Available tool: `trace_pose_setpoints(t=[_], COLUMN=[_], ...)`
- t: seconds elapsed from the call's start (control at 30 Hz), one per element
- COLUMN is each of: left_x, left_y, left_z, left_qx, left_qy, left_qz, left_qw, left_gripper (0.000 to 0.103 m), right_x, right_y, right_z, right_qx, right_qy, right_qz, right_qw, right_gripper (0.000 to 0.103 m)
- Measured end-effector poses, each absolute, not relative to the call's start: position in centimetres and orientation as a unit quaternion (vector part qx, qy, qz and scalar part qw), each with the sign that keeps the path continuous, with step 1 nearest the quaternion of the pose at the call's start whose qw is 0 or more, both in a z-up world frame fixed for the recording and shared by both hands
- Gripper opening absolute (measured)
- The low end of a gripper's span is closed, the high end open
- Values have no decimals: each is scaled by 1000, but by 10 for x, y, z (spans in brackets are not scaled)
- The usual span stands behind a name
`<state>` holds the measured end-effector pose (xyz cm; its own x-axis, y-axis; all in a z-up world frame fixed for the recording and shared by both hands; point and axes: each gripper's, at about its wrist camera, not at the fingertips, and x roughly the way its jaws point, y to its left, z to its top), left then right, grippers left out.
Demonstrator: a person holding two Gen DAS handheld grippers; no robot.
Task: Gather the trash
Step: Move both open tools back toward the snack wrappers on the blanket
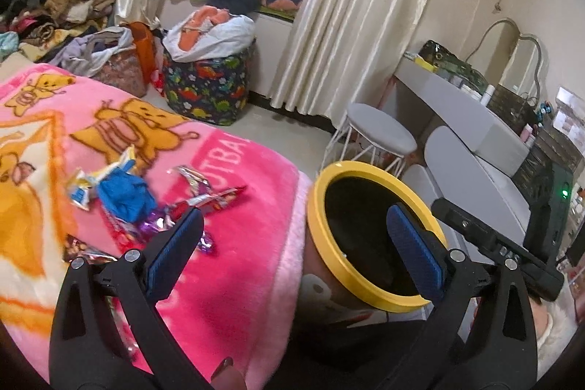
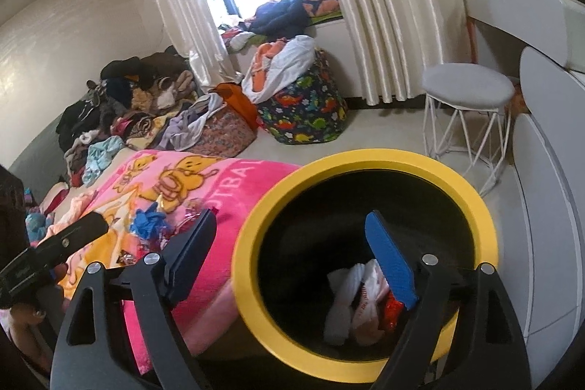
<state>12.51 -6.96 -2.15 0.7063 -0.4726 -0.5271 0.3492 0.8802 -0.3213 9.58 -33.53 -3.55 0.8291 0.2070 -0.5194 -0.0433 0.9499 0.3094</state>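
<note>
Several crumpled wrappers (image 1: 215,196) and a blue scrunched piece (image 1: 124,196) lie on a pink cartoon blanket (image 1: 237,262). A black bin with a yellow rim (image 1: 365,167) stands against the blanket's edge. My left gripper (image 1: 294,212) is open and empty, one pad over the wrappers and the other over the bin's mouth. My right gripper (image 2: 291,216) is open above the yellow rim (image 2: 365,158) with nothing between its pads. White and red trash (image 2: 351,302) lies at the bin's bottom. The blue piece (image 2: 150,223) also shows on the blanket to the left.
A grey round stool (image 1: 380,134) on white wire legs stands behind the bin. A white dresser (image 1: 475,134) runs along the right. A dinosaur-print laundry bag (image 1: 208,86) and heaps of clothes (image 2: 128,105) fill the floor under the window.
</note>
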Motion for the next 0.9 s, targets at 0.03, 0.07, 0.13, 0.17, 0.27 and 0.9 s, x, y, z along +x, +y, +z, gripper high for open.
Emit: trace_pose_setpoints(t=[0.03,0.07,0.13,0.17,0.27,0.9], left_x=[126,127,127,126,124,125], left_y=[-66,-63,-57,-56,-52,-8], left_z=[-21,-20,-18,-17,-16,-17], left_qx=[-101,-103,-113,-117,-115,-142], left_qy=[309,308,303,302,297,282], left_qz=[-221,-218,-216,-216,-218,-187], left_qw=[919,920,921,921,923,930], left_gripper=[92,92,92,92,92,92], right_x=[95,95,93,93,95,103], right_y=[-332,-328,-320,-316,-307,-250], right_z=[-34,-33,-31,-30,-28,-24], right_qx=[141,138,129,124,119,75], right_qy=[284,283,283,283,283,286], right_qz=[71,76,84,87,95,141], right_qw=[946,946,947,947,947,945], right_gripper=[81,81,81,81,81,81])
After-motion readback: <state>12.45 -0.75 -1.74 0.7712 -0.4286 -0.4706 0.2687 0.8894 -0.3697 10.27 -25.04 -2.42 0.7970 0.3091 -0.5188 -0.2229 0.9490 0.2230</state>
